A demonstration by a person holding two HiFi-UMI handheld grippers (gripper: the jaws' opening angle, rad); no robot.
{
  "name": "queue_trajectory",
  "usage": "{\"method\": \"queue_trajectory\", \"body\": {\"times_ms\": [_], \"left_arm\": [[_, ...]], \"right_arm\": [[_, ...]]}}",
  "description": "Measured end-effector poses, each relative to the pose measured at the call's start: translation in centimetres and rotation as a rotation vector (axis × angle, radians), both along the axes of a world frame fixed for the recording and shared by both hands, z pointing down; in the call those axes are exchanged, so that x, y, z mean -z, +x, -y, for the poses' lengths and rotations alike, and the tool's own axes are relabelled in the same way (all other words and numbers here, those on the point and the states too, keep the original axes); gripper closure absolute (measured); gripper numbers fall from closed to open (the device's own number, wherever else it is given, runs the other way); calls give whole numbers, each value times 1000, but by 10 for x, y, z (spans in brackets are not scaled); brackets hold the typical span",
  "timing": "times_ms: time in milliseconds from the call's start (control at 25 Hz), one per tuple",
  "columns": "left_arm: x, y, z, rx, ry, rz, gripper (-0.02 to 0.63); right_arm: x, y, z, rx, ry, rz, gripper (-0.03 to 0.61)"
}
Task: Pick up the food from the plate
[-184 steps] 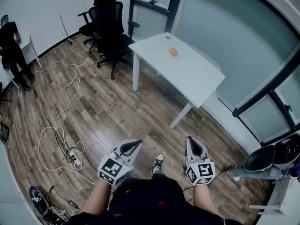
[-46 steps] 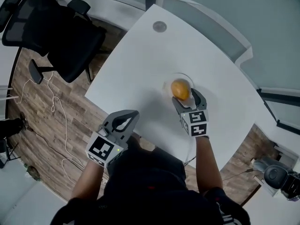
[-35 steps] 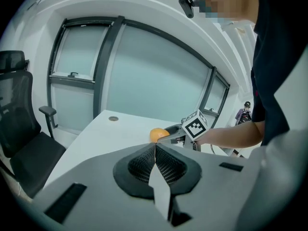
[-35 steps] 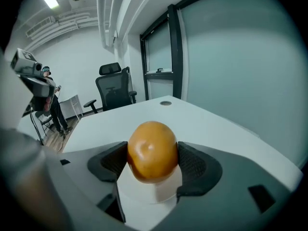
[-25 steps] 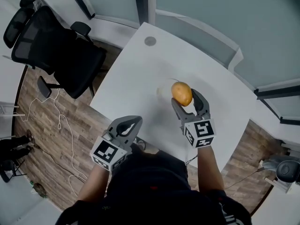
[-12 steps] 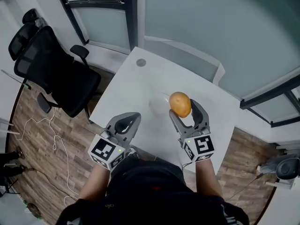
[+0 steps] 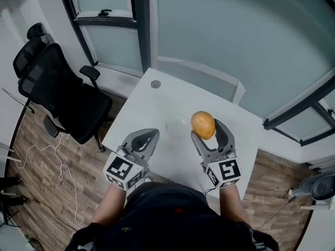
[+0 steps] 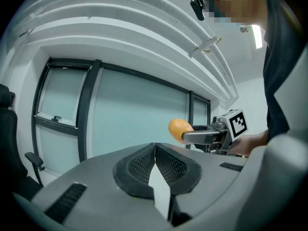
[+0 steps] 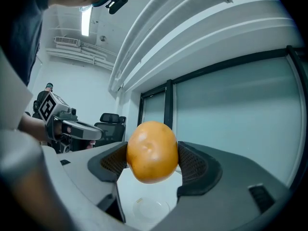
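Note:
An orange round food item [image 7: 203,125] [image 9: 152,151] [image 8: 179,128] is held well above the white table [image 7: 146,109]. My right gripper [image 7: 205,134] [image 9: 152,163] is shut on it, one pad against each side. The clear glass plate [image 7: 178,125] [image 9: 149,207] sits bare on the table, below and left of the food. My left gripper [image 7: 146,137] [image 8: 155,161] hovers over the table's near left edge, shut with its pads pressed together and nothing between them.
A black office chair [image 7: 57,95] stands left of the table on the wood floor. A round grey cable cap [image 7: 155,83] sits near the table's far corner. Frosted glass walls with dark frames [image 7: 138,25] rise behind the table. Cables [image 7: 47,158] lie on the floor at left.
My right gripper closed on the food on the plate and lifted it clear; over the last second it stays raised. The left gripper stays shut and low. The head has tilted up a little.

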State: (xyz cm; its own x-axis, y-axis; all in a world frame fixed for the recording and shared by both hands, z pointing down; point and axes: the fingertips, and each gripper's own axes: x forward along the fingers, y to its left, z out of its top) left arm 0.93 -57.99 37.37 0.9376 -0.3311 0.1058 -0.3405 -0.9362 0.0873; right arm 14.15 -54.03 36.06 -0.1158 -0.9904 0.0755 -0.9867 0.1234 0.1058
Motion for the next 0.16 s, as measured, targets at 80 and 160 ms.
{"method": "queue_trajectory", "body": {"times_ms": [80,160], "left_arm": [[1,-4,-3,0,2,1,591],[1,-8,-5,1,8,3,591]], "right_arm": [[1,-3,-3,-5,-2,-1,236],[2,-6,-7,-8,-2,-2,236]]}}
